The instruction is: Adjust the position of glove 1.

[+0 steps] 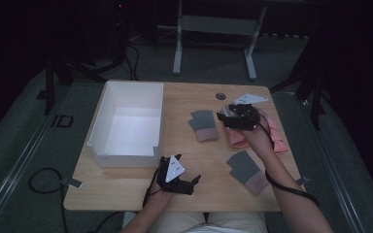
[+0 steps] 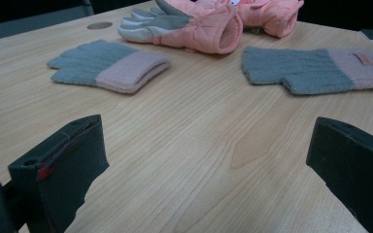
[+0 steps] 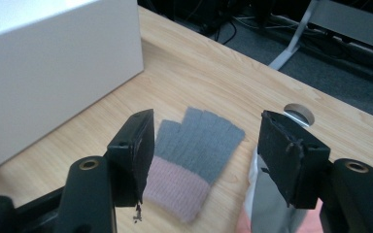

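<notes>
Looks like glove sorting into the white box (image 1: 126, 121), though that's my guess. The right tongs (image 1: 230, 115) hover spread wide above the table (image 1: 204, 165), over the grey knit glove (image 3: 194, 155) with the pink cuff, holding nothing. I'd drop straight down and pinch mid-glove so it doesn't flop. The left tongs (image 1: 190, 183) are spread wide too, empty, low near the table's front edge. The pink padded gloves (image 2: 199, 26) sit beyond, second knit glove (image 2: 315, 70) beside them.

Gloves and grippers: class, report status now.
Left gripper open, empty, near table edge. Right gripper open above grey-pink glove. Pink gloves untouched. White box empty.
</notes>
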Available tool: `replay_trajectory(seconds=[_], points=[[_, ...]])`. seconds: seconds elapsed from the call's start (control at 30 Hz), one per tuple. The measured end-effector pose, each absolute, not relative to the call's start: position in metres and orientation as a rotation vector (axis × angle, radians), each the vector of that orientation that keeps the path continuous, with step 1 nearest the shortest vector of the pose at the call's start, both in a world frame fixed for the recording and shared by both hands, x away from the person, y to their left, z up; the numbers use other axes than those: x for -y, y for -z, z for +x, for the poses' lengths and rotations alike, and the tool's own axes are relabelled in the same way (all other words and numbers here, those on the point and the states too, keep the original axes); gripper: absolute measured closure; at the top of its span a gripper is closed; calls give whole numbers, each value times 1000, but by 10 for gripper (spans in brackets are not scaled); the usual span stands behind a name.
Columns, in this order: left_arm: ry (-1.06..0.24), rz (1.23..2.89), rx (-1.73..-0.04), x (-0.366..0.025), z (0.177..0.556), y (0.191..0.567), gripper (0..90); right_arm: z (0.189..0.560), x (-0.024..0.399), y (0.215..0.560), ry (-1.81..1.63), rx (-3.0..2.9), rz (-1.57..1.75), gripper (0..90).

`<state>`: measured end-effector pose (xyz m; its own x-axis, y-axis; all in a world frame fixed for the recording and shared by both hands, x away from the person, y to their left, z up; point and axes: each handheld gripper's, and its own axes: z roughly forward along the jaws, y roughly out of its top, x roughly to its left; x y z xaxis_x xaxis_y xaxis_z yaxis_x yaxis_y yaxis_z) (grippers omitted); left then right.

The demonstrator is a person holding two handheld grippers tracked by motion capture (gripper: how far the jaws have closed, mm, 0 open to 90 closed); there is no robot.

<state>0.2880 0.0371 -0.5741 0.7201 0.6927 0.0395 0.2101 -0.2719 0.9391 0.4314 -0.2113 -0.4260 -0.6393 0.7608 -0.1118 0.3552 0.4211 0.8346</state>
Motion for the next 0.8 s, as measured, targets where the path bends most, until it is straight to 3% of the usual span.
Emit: replay_trajectory(seconds=[0.13,0.27,0.4,0.8], points=[[-548,1825,-705,-37,288,574,5,439,202,436,-1112,-2232,927,416],[-547,1822,-703,-38,288,574,5,453,188,457,-1047,-2297,928,505],[-543,1818,-703,-38,288,574,5,466,181,472,-998,-2336,935,504],[-541,1819,-701,-38,288,574,5,503,165,511,-908,-2467,982,622]])
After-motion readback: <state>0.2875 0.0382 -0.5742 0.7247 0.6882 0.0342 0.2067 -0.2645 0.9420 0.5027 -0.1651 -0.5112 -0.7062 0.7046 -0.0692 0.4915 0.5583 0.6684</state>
